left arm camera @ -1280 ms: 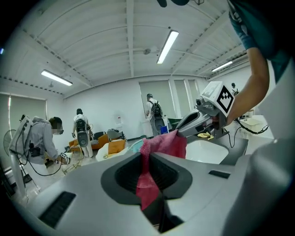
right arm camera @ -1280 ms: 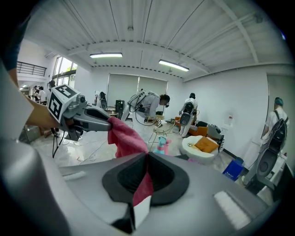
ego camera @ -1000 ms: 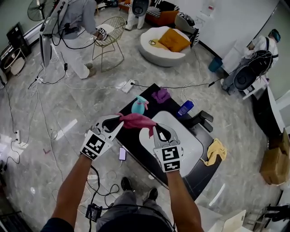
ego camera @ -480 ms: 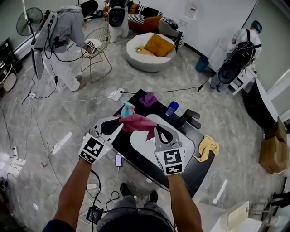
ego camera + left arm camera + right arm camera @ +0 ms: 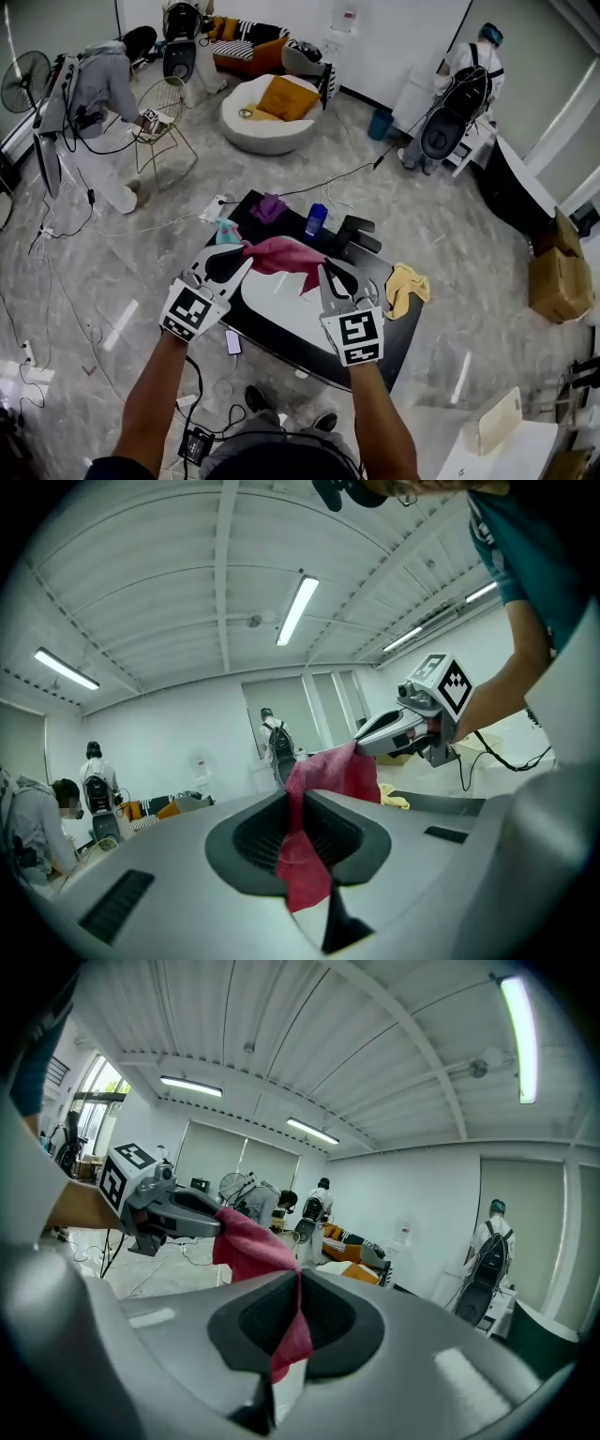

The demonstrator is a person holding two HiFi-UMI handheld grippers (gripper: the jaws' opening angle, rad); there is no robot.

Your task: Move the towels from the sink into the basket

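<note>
A pink towel (image 5: 281, 251) hangs stretched in the air between my two grippers, above the white sink (image 5: 281, 305) set in a black table (image 5: 403, 333). My left gripper (image 5: 246, 253) is shut on one corner; in the left gripper view the pink towel (image 5: 302, 850) runs through the left gripper (image 5: 298, 808). My right gripper (image 5: 318, 270) is shut on the other end, where the pink towel (image 5: 246, 1241) feeds into the right gripper (image 5: 298, 1302). A teal towel (image 5: 225, 230), a purple towel (image 5: 269, 206) and a yellow towel (image 5: 405, 284) lie on the table. No basket shows.
A blue bottle (image 5: 316, 219) and a black faucet (image 5: 354, 234) stand at the table's far side. A phone (image 5: 232, 342) lies by the near left edge. Cables cross the marble floor. Several people work farther off, near a wire chair (image 5: 167, 111) and a round white sofa (image 5: 267, 112).
Both grippers keep the same hold on the pink towel. The head view has swung, so the table and the room have slid left and slightly up under them.
</note>
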